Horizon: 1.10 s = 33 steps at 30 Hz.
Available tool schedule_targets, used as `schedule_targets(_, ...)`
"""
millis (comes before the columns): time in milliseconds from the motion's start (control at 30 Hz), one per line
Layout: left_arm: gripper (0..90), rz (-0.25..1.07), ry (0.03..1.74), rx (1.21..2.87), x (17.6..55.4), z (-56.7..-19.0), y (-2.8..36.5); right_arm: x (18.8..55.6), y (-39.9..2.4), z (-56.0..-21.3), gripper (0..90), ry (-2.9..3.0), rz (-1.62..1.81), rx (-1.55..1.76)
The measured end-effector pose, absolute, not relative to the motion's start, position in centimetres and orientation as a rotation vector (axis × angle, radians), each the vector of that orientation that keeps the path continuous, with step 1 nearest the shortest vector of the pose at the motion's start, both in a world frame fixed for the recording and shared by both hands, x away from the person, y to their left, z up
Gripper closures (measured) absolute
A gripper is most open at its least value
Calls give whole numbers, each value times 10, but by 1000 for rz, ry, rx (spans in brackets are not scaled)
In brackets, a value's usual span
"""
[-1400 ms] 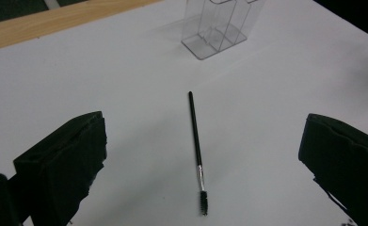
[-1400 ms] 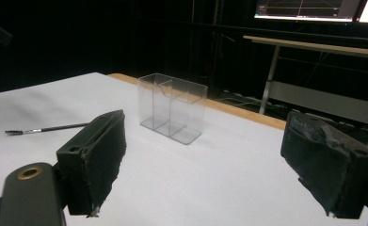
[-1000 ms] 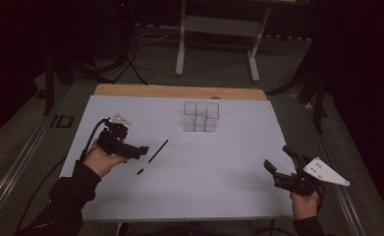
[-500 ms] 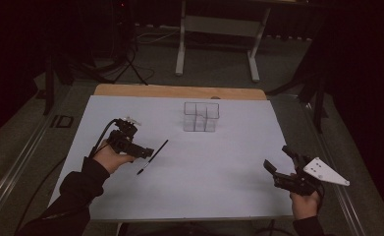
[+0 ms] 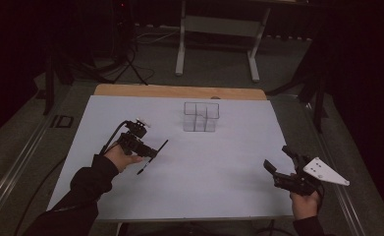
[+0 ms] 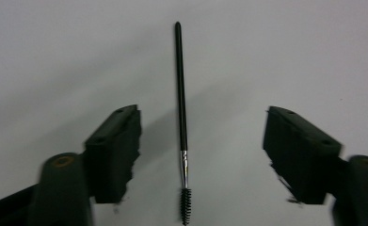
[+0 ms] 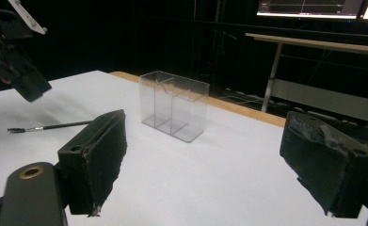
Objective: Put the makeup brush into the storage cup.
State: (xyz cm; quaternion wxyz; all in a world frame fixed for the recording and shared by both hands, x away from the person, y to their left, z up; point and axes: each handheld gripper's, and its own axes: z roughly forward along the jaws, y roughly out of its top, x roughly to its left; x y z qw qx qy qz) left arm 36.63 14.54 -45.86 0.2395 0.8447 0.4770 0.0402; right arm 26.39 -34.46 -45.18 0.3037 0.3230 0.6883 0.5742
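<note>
Left gripper (image 6: 196, 155): jaws apart, have just been closing in, black rubbery pads (image 6: 120, 146) well clear on both sides of the brush (image 6: 181, 108) — nothing pinched yet. The brush lies flat on the white table cover (image 6: 54, 56), straight down the middle of the gap. In the high view the same left gripper (image 5: 148, 153) hangs over the wand's lower half, mid-left of the table.

Handling, as a judgement: the brush is a thin spoolie wand, very light, stiff, long black handle, short shiny metal ferrule, small bristle head. Smooth round shaft, so likely to roll or slip sideways when the pads meet it (it also lies so low that the pads must come right to the sheet). Best hold: the handle just above the ferrule, not the bristles, which are soft and would bend or splay. Not fragile otherwise.

Right gripper (image 7: 205, 165): jaws wide, holding nothing, parked low at the table's right front; pads worn and ragged at the edges.

Further out: a clear plastic organizer (image 5: 201, 116), rigid, thin-walled, several upright compartments, stands at the far middle, well apart from the brush. The sheet is matte white; a wooden edge (image 5: 179, 91) shows behind.
</note>
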Motion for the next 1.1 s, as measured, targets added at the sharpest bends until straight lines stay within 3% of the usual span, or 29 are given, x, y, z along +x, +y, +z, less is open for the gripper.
schedule_targets(500,612,34,1345,2414,374,-489,135,264,-345,-452,149,1829,1522,857)
schedule_targets(933,778,-35,1374,2445,382,-501,142,264,-345,-452,148,1831,1518,854)
schedule_targets(1100,800,-80,1355,2475,380,-506,139,265,-344,-452,148,1834,1516,856)
